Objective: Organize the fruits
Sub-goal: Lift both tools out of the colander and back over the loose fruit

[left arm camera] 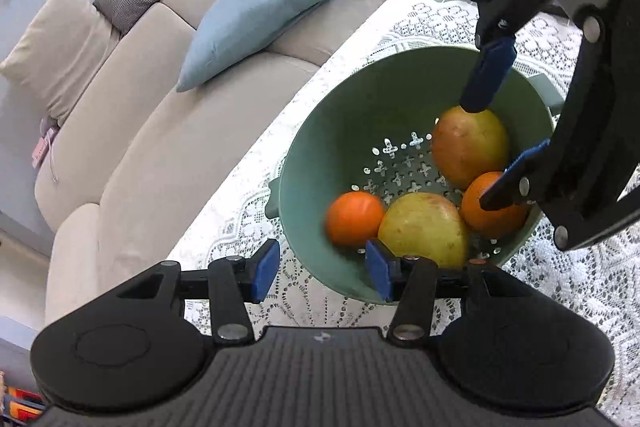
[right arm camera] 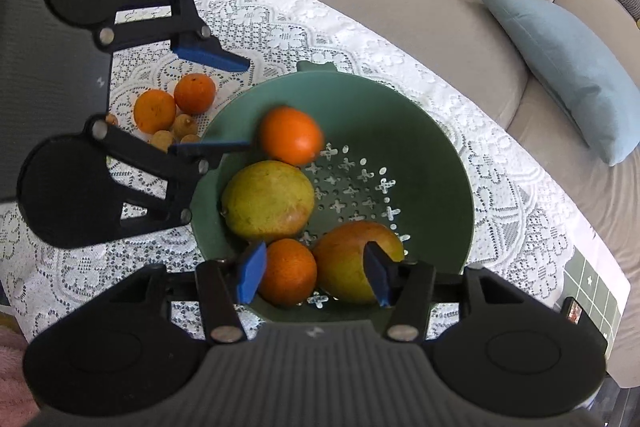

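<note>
A green colander (left arm camera: 320, 147) (right arm camera: 432, 147) on the lace-covered table holds two yellow-red mangoes (left arm camera: 424, 229) (right arm camera: 268, 201) and two oranges. One orange (left arm camera: 354, 217) (right arm camera: 290, 135) is blurred, lying free near the rim. The other orange (left arm camera: 480, 211) (right arm camera: 288, 273) lies by the second mango (left arm camera: 468, 147) (right arm camera: 348, 259). My left gripper (left arm camera: 322, 269) (right arm camera: 240, 105) is open and empty at the colander's rim. My right gripper (right arm camera: 312, 277) (left arm camera: 504, 143) is open over the colander, above an orange and a mango.
Two more oranges (right arm camera: 154, 111) (right arm camera: 195, 93) and several small brown fruits (right arm camera: 184, 126) lie on the lace tablecloth (right arm camera: 360, 39) beside the colander. A beige sofa (left arm camera: 160, 115) with a light blue cushion (left arm camera: 260, 11) (right arm camera: 568, 67) runs along the table's far edge.
</note>
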Tool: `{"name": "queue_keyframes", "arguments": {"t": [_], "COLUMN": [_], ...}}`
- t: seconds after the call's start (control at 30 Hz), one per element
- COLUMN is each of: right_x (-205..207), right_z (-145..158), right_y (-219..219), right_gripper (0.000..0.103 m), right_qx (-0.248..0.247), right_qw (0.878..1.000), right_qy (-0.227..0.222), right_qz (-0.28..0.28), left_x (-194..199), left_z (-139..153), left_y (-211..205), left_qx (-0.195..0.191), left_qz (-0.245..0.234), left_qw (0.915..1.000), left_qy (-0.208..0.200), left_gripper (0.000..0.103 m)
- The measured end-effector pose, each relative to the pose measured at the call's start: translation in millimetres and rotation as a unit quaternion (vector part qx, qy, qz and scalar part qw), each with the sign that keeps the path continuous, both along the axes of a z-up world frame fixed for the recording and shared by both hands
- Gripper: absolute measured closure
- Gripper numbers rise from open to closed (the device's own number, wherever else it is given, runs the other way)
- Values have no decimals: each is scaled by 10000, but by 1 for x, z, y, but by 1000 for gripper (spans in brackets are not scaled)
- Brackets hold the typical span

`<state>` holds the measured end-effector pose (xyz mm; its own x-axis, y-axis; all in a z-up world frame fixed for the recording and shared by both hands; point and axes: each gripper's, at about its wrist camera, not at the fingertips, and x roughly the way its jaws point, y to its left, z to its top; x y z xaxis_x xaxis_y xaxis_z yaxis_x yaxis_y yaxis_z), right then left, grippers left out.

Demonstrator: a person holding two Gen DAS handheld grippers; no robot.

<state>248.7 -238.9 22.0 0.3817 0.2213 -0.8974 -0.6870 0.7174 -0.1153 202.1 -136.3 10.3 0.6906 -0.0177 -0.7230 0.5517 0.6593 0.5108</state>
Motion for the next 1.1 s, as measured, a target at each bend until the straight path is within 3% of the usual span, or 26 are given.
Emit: {"name": "queue_keyframes", "arguments": {"t": [0.37,0.67,0.9,1.1], "right_x": [-15,-52,-73,-84], "right_z": [15,29,25,15], "right_y": [11,35,48,53], "right_gripper": [46,43,38,38], "right_qx": [142,516,1079,1721], "right_qw": [9997,9971,9920,9827], "right_qy": [-182,-541,-654,-585], "right_qz": [-11,109,-74,-350], "left_x": [-18,-40,-59,-73], "left_z": [8,20,22,20], "left_y": [10,43,79,108], "left_qx": [-83,-520,-1021,-1433], "left_qz": [51,669,1192,1767], "left_qw": [10000,9964,9876,9736], "left_qy": [15,-63,-98,-187], "left_gripper": [43,43,43,43]}}
